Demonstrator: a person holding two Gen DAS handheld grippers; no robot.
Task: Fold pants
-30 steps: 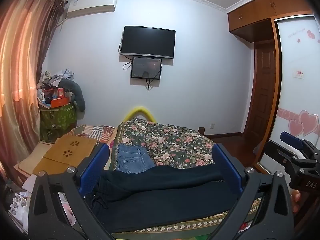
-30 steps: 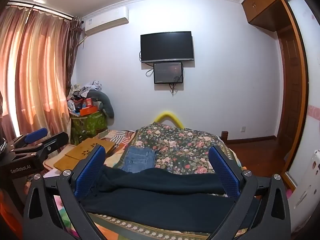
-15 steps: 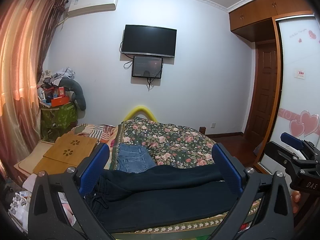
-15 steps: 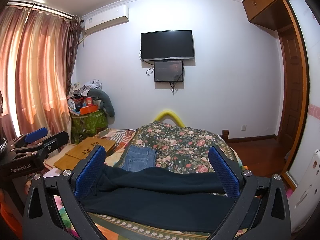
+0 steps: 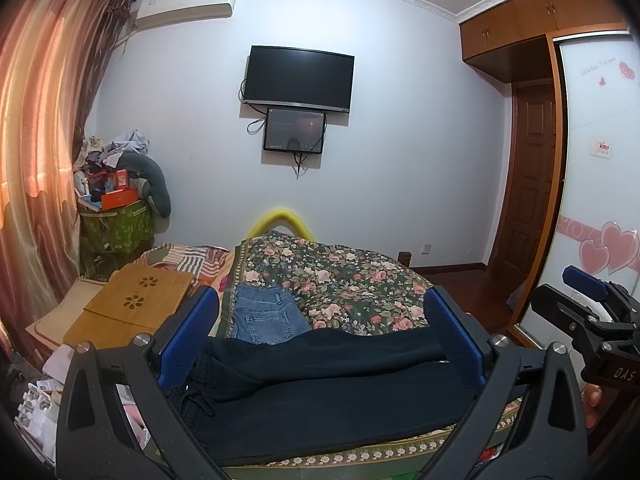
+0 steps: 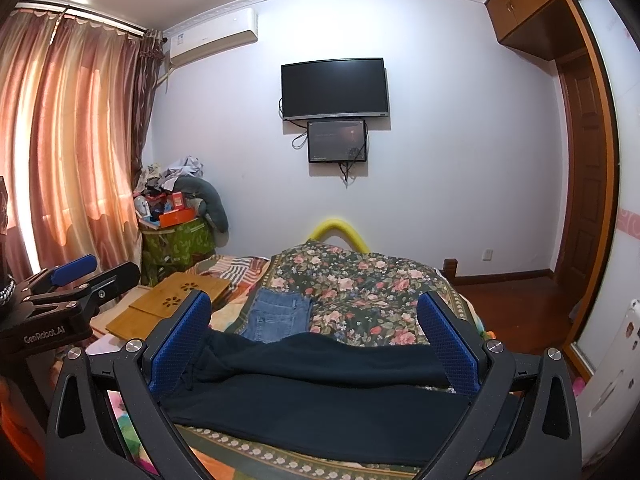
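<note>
Dark navy pants are laid across the near edge of the floral bedspread, their long axis running left to right, the drawstring waistband at the left end and the legs stretched rightward. Folded blue jeans are seen just beyond them. The left gripper and right gripper are both held above the bed with fingers spread wide, nothing gripped

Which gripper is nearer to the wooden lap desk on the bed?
Left. The left gripper hangs open on the lap desk side of the dark pants; the open right gripper is farther right, beyond it.
</note>
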